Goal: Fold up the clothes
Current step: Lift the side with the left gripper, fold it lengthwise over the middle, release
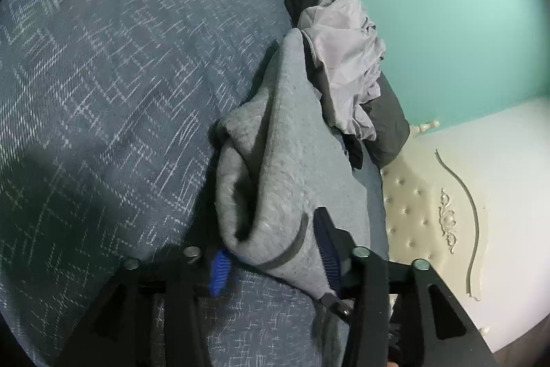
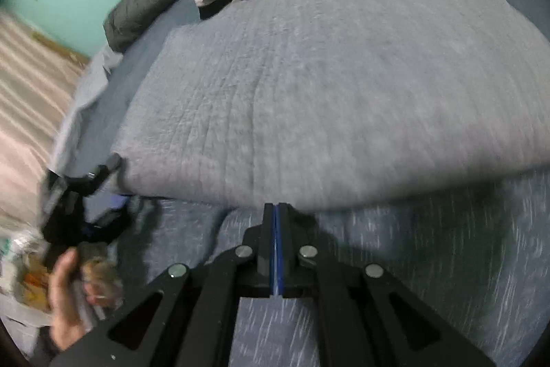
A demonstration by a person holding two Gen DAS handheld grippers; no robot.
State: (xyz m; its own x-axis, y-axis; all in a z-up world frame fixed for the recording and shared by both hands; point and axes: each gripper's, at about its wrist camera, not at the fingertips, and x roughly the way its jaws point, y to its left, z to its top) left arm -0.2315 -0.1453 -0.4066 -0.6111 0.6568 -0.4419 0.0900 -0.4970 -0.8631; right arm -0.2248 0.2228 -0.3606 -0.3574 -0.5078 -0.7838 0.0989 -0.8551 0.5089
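A: What does the left wrist view add?
B: A cream headboard [image 1: 422, 212]. The left gripper [image 1: 275, 250] is released, a grey sweater [image 1: 285, 167] corner loose between its jaws.
A: And the right?
B: The right gripper [image 2: 276, 219] is clenched on nothing, just before the sweater, which lies folded and ribbed on the blue bed [image 2: 429, 246]; a hand [image 2: 65, 305] shows.
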